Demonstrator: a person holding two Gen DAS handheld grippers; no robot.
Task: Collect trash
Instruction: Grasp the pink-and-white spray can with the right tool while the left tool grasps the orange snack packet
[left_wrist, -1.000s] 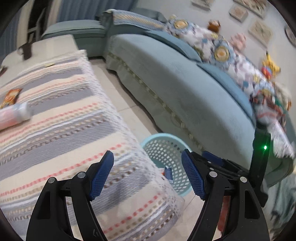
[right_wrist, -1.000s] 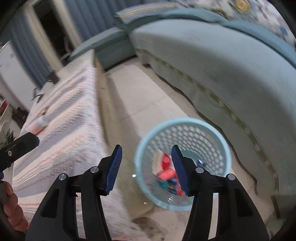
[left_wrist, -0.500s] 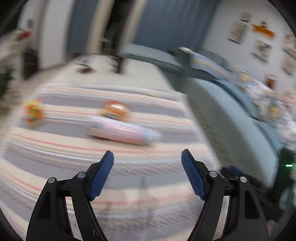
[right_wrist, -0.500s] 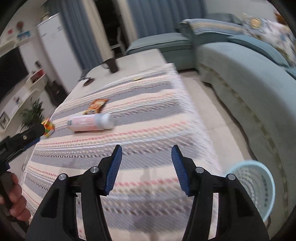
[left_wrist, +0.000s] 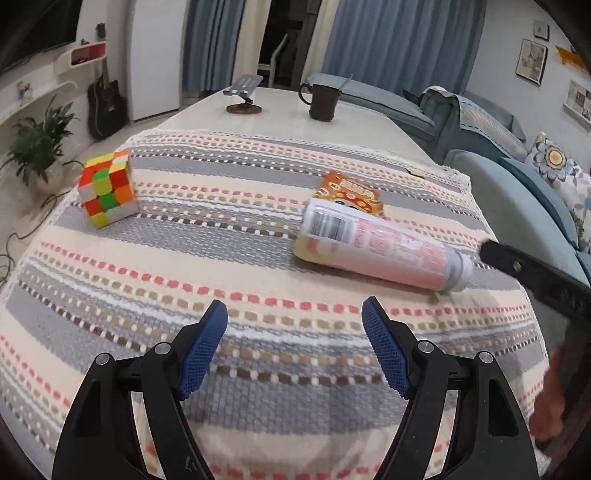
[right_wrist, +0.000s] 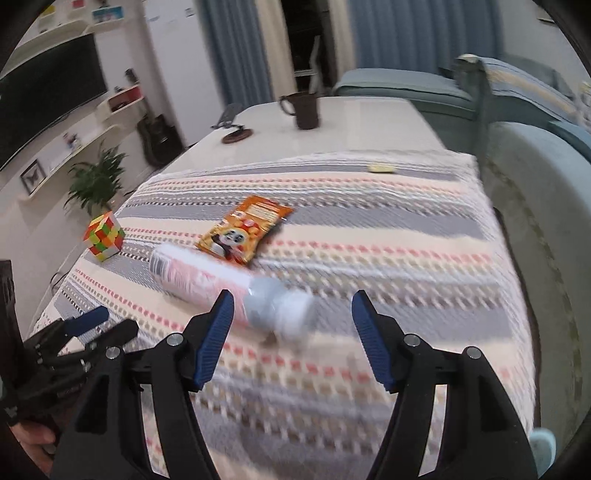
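- Trash lay on the striped tablecloth: a pink bottle on its side and an orange snack packet flat just behind it, the bottle's base overlapping the packet's near edge in the left wrist view.
- The bottle's white cap pointed toward the sofa side of the table; in the right wrist view it was blurred.
- The left gripper hovered over bare cloth in front of the bottle, its blue pads spread wide with nothing between them.
- The right gripper sat above the cap end of the bottle, its jaws opening; the pads did not touch the bottle, which lay beyond them.
- A colour cube stood well apart from the trash, near the cloth's left edge.
- A dark mug and a phone stand stood on the bare tabletop at the far end.
- A teal sofa ran along the table's right side.
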